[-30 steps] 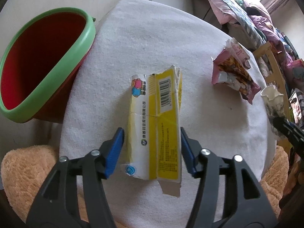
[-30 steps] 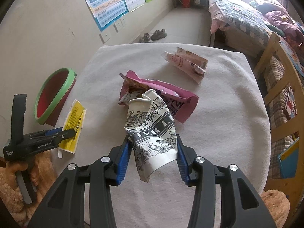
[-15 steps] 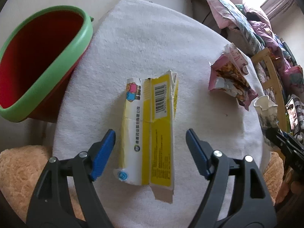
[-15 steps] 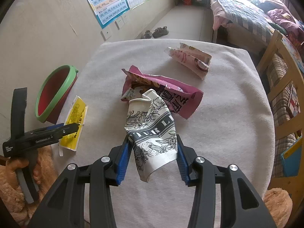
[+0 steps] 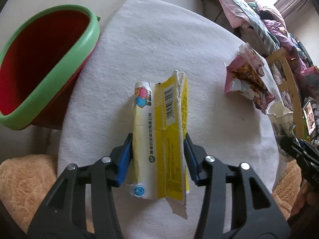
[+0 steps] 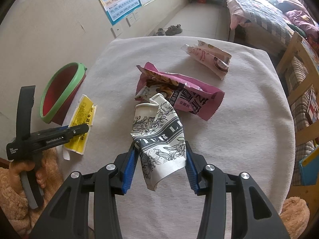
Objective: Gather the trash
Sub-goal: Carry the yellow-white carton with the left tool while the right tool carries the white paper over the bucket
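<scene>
Blue fingertips (image 5: 125, 159) of our left gripper (image 5: 158, 157) are closing on the torn yellow carton (image 5: 161, 139), which is lying flat on the white cloth (image 5: 159, 39); the pads are already touching both of its long edges. Our right gripper (image 6: 159, 164) is clamping the crumpled black-and-white paper cup (image 6: 159, 137), its rim tipping away from us above the cloth. Just beyond the cup a purple snack wrapper (image 6: 185, 95) is lying open, and a pink wrapper (image 6: 209, 57) is resting farther back, both untouched. Off the cloth's left edge, the green-rimmed red bin (image 5: 39, 59) is standing near the carton with its mouth open toward us. We are, by our reading, mid-pickup: two pieces in hand, none yet visibly dropped. Next we are likely needing a firm pinch, a lift, then a short carry leftward over the bin's rim.
</scene>
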Demonstrator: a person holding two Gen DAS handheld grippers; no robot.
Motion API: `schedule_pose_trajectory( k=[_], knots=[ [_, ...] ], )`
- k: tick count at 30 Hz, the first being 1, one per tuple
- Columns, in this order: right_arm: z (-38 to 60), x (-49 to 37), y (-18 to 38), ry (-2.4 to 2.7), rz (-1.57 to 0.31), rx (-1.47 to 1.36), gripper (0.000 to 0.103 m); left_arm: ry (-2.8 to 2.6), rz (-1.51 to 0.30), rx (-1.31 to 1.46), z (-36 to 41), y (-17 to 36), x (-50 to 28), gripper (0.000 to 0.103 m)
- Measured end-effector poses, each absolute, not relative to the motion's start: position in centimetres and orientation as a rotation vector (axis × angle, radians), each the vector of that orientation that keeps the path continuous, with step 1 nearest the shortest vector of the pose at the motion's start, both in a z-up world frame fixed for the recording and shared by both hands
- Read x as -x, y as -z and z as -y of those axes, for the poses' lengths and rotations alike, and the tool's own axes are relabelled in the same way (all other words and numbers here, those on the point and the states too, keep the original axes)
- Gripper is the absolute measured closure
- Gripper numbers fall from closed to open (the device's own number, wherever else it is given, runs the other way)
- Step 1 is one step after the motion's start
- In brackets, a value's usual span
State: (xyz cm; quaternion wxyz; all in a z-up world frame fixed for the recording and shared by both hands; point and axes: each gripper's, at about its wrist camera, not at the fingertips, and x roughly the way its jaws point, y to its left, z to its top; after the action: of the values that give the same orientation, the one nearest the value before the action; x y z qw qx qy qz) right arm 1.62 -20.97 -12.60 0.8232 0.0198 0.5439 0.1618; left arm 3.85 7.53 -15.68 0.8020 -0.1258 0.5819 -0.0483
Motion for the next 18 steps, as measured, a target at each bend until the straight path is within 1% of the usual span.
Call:
schedule_pose_trajectory(
  k=[13, 18],
  knots=[
    [20.0, -1.5, 12.7, -0.366, -1.165, -0.023, 0.059, 0.07, -1.124, 0.262, -9.2, 11.4, -4.0, 0.056],
    [18.9, -1.3, 12.8, -0.391, -1.17, -0.001, 0.059, 0.048, -1.1, 0.275, -10.3, 10.6, -3.7, 0.056]
  ],
)
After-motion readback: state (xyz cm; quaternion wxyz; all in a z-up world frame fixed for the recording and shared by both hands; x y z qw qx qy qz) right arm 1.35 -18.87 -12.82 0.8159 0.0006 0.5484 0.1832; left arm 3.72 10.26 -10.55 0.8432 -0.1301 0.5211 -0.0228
